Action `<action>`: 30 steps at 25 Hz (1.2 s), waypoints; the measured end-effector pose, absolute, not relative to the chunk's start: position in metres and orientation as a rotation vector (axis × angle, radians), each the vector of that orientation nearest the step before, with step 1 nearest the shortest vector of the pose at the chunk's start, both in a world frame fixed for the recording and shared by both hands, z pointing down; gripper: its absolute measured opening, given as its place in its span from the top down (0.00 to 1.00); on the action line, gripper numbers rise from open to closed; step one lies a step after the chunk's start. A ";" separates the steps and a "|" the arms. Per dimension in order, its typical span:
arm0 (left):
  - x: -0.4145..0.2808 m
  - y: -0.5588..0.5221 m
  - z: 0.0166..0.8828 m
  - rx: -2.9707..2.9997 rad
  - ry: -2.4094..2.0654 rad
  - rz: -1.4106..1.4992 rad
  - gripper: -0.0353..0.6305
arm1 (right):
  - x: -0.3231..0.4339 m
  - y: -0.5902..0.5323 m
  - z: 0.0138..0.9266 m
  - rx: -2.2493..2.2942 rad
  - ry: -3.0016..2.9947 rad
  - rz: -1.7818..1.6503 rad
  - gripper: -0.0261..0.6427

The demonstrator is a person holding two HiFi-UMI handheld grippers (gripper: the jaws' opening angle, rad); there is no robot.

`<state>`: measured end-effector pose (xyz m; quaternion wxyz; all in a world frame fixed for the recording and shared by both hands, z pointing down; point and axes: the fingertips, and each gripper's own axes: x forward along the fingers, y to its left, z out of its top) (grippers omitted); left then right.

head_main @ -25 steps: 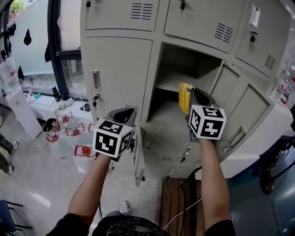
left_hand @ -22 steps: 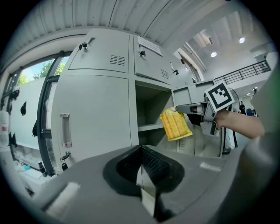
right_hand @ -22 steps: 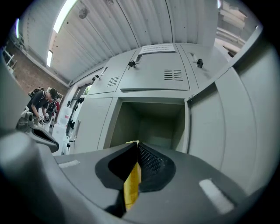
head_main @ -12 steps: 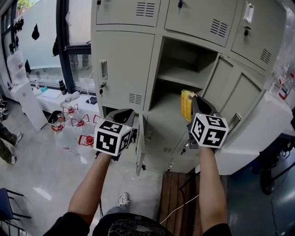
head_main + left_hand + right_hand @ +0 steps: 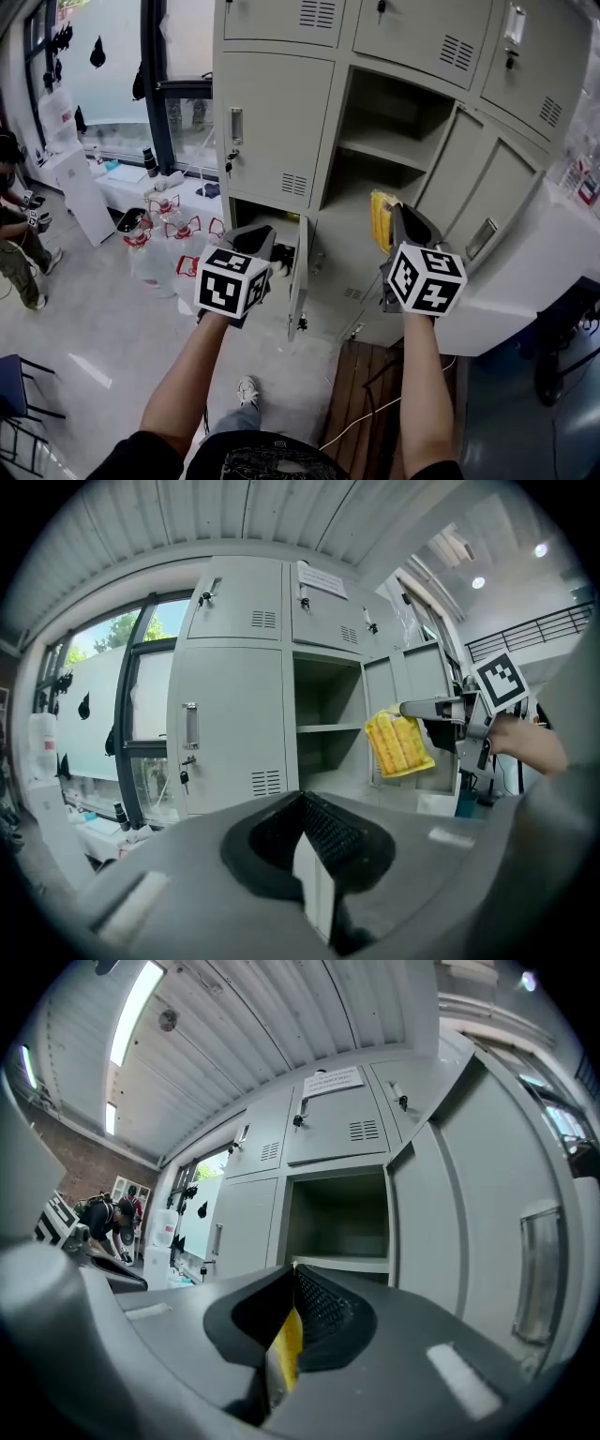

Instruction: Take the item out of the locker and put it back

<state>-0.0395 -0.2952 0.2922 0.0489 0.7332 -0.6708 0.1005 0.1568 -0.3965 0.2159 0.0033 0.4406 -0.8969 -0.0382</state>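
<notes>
Between the jaws of my right hand-held gripper (image 5: 392, 210) hangs the yellow packet (image 5: 379, 221), pinched tight by one edge so it stands upright and clear of the casing. Ahead of that hand-held gripper the locker (image 5: 394, 127) is open and its shelf (image 5: 375, 150) looks bare, so I judge the packet is out and due to go back. Off to its left, my left hand-held gripper (image 5: 261, 234) is closed on nothing, probably kept aside to leave the doorway free.

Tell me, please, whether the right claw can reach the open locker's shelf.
Probably yes: the door stands open, and nothing shows between the right claw, shut on the yellow packet, and the shelf.
</notes>
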 end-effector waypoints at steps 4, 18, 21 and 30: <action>-0.048 -0.282 0.292 2.209 -2.070 0.317 0.94 | 0.145 -0.384 0.219 1.345 -2.841 -0.099 0.92; -0.121 -0.250 0.297 2.190 -2.073 0.307 0.94 | 0.064 -0.347 0.230 1.300 -2.886 -0.020 0.92; -0.145 -0.247 0.297 2.206 -2.053 0.295 0.94 | 0.040 -0.339 0.233 1.317 -2.874 -0.010 0.92; -0.214 -0.237 0.306 2.276 -1.965 0.296 0.94 | -0.031 -0.318 0.245 1.390 -2.822 0.010 0.92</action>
